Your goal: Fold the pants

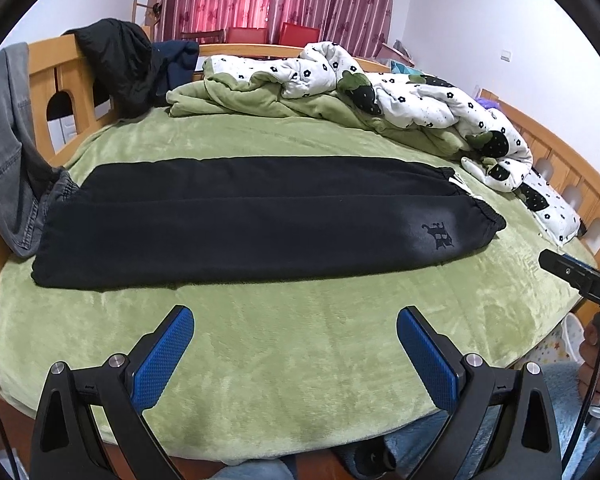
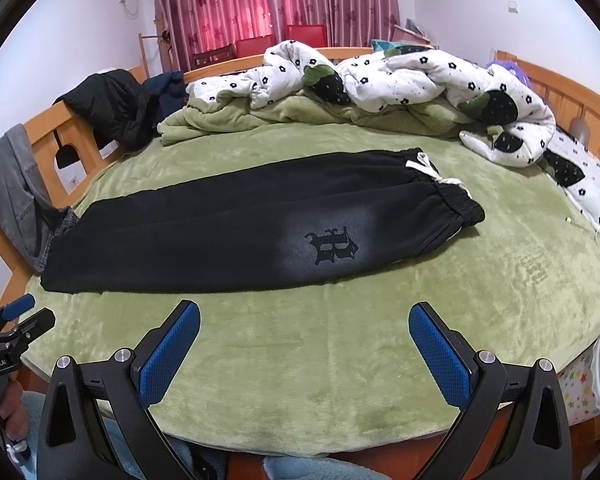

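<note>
I judge the lengthwise fold to be done and the crosswise fold still ahead: the black pants (image 1: 236,224) lie flat on the green blanket (image 1: 300,344) of the bed, one leg laid over the other in a long band that runs from the cuffs at my left to the elastic waistband (image 2: 456,204) at my right. Both of my tools hang over the bare blanket on the near side of the garment, touching nothing. My left claw (image 1: 296,354) has its blue pads spread wide with nothing between them, and my right claw (image 2: 304,354) stands just the same, apart and empty. The next move, as I see it, calls for a grip on one short end with both claws, one at each corner, so the band can be carried over to meet the other end without the top leg sliding off the lower one (the fabric looks thick and fleecy, so it should hold its shape but may bulk up at the crease). The pants look smooth, with a faded grey patch bearing a dark gothic emblem (image 2: 334,246) near the waist and a white drawstring (image 2: 424,166) spilling out at the top edge. The far side of the bed holds a rumpled flowered quilt (image 2: 400,76), well apart from the pants, while grey jeans (image 1: 8,152) hang off the frame just beside the cuff end.
</note>
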Demonstrator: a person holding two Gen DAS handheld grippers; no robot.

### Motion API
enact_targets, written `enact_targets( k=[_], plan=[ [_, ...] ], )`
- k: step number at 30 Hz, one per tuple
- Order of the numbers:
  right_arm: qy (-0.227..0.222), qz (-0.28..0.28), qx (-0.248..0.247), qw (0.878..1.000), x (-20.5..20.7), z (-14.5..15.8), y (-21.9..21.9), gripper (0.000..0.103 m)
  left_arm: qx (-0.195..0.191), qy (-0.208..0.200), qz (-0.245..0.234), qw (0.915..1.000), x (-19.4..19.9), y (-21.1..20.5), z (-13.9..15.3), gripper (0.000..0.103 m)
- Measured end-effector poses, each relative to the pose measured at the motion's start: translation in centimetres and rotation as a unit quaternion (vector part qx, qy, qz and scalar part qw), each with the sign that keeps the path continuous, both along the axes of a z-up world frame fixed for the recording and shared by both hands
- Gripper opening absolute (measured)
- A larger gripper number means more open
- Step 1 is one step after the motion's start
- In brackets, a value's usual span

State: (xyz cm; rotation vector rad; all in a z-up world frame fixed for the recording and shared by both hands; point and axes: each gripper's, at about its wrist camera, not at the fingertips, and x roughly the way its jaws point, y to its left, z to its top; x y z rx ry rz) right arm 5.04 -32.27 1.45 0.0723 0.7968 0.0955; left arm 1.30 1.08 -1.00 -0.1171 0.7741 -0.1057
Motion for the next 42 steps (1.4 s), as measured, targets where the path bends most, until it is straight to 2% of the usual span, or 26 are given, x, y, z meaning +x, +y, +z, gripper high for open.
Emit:
enact_targets(
  k=[11, 42],
  plan=[
    [0.006, 0.01, -0.02, 1.0, 0.3, -0.3, 0.5, 0.102, 0.004, 0.003, -0.007, 1.0, 0.3, -0.4, -0.1, 0.102],
    [0.0, 0.014, 0.002, 1.0, 0.2, -0.1, 1.0, 0.102, 0.009, 0.005, -0.008, 0.9999, 0.4, -0.8, -0.1, 0.102]
  ],
)
